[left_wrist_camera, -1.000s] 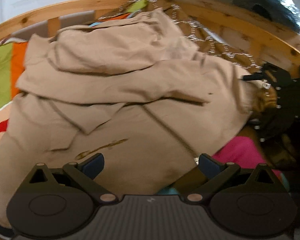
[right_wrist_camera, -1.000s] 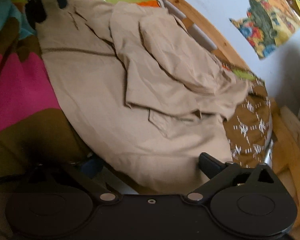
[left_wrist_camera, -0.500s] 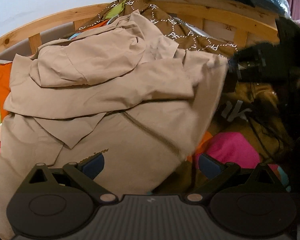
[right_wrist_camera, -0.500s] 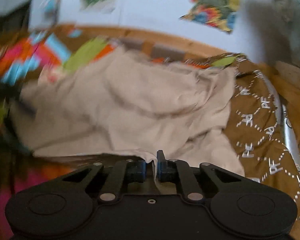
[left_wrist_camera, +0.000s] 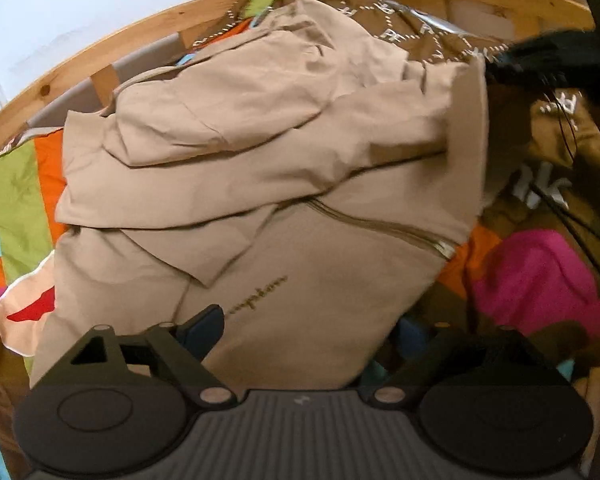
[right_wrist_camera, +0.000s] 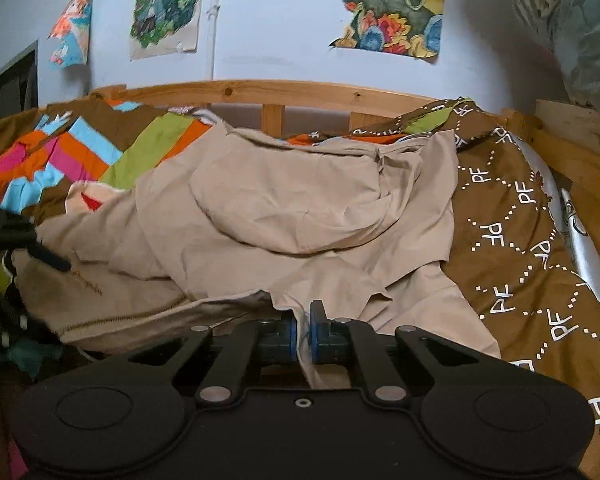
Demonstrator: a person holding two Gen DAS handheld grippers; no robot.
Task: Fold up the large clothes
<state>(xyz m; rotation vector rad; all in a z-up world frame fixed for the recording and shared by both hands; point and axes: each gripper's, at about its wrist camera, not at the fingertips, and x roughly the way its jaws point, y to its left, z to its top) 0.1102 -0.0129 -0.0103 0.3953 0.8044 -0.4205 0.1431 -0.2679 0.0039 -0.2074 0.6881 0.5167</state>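
While "PF" repeats across the brown cover point(right_wrist_camera: 516, 240) right of the beige hoodie point(right_wrist_camera: 300, 216), script on the hoodie's chest is prob. unreadable. Right gripper point(right_wrist_camera: 304, 334) pinches its hem; left gripper point(left_wrist_camera: 320, 334) gapes w/ nothing held, over hoodie's near edge.

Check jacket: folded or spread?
Partly folded: jacket has sleeves and hood heaped over the body; right gripper pinches its hem.

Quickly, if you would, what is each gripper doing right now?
Left gripper: open, holding nothing, above the beige jacket.
Right gripper: shut on the beige jacket's edge.
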